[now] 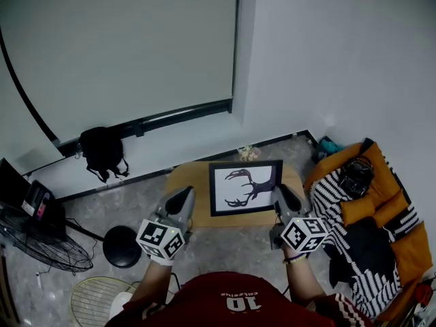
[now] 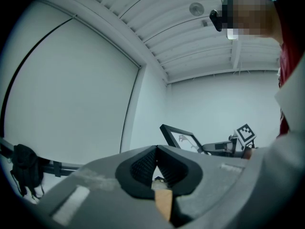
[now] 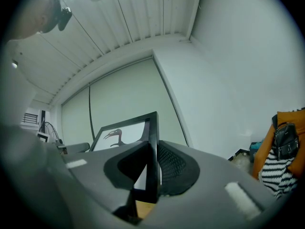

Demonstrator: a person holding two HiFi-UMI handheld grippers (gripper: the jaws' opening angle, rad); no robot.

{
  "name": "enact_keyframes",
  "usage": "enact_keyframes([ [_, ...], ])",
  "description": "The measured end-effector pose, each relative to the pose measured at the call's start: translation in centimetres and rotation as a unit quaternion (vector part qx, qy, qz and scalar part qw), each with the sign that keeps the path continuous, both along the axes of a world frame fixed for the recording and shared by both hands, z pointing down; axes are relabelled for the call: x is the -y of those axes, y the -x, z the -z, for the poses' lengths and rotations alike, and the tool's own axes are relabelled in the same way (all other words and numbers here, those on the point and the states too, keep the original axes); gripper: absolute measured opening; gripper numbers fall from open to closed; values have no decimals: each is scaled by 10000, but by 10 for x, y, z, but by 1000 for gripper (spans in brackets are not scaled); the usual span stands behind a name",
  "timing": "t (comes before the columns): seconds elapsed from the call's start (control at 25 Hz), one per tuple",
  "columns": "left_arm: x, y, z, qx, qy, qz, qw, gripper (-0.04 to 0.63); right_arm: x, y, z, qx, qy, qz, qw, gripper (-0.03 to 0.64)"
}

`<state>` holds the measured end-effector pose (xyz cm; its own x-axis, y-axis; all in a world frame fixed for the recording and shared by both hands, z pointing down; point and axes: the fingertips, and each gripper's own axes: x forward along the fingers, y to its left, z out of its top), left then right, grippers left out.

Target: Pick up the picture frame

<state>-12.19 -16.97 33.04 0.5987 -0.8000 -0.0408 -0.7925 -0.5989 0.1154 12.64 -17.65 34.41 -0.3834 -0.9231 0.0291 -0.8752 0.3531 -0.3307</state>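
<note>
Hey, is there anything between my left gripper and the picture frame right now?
Nothing visible does. The left gripper sits beside the left edge of the picture frame, with only bare table showing between them. The right gripper clamps the frame's right edge.

The person holds a claw in each hand, both reaching forward and level, side by side and well apart. The left claw [image 1: 182,197] points ahead, its marker cube [image 1: 161,239] nearest the body. In the left gripper view its jaws meet at the tips with nothing pinched between them. The right claw [image 1: 279,193] lies parallel to it. In the right gripper view its jaws are clamped on the right edge of the picture frame [image 3: 121,132], one pad on each face. Both forearms run back from the cubes toward the torso in a red shirt [image 1: 231,302]. A dark band [image 1: 294,257] circles the right wrist.
</note>
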Motion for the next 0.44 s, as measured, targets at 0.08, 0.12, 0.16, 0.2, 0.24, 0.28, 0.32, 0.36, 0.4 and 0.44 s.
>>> enact_keyframes([
  [0.08, 0, 0, 0, -4, 9, -5, 10000, 3, 0, 1, 0, -16, 1, -3, 10000, 63],
  [0.12, 0, 0, -1, -11, 12, -6, 10000, 3, 0, 1, 0, -20, 5, -6, 10000, 63],
  [0.16, -1, 0, -1, -17, 14, -8, 10000, 3, -1, 0, 0, -19, 11, -10, 10000, 63],
  [0.2, -1, 0, -1, -22, 16, -8, 10000, 3, -2, 0, 0, -19, 15, -14, 10000, 63],
  [0.24, -1, 0, 0, -26, 18, -10, 10000, 3, -2, 0, 0, -20, 17, -17, 10000, 63],
  [0.28, -1, 0, 0, -28, 20, -14, 10000, 3, -2, 0, 1, -22, 19, -18, 10000, 63],
  [0.32, -1, 0, 1, -28, 23, -17, 10000, 3, -2, 1, 2, -25, 22, -18, 10000, 63],
  [0.36, -1, 1, 1, -27, 27, -21, 10000, 3, -1, 1, 3, -31, 26, -19, 10000, 63],
  [0.4, 0, 1, 2, -25, 31, -25, 10000, 3, -1, 2, 3, -39, 29, -20, 10000, 63],
  [0.44, 0, 1, 2, -24, 35, -29, 10000, 3, 0, 2, 4, -48, 33, -21, 10000, 63],
])
